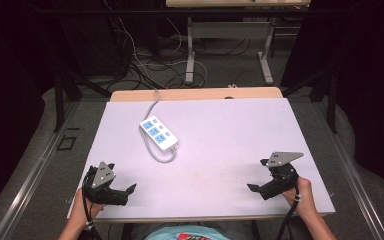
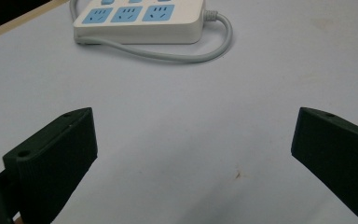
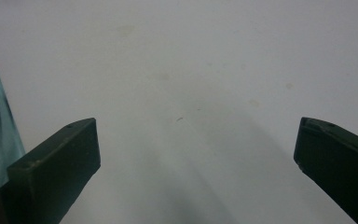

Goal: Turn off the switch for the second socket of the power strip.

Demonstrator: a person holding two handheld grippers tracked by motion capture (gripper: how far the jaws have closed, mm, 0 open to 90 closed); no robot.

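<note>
Both my claws spread wide over the surface, nothing between their jaws.

My left claw [image 1: 122,192] sits at the near left corner of the surface [image 1: 230,135], its jaws wide apart and aimed at the white power strip [image 1: 158,133], which lies flat toward the far left part, well apart from it, its grey cable [image 1: 161,156] looping beside it. My right claw [image 1: 256,186] hangs near the near right corner, jaws just as wide, over bare surface.
</note>
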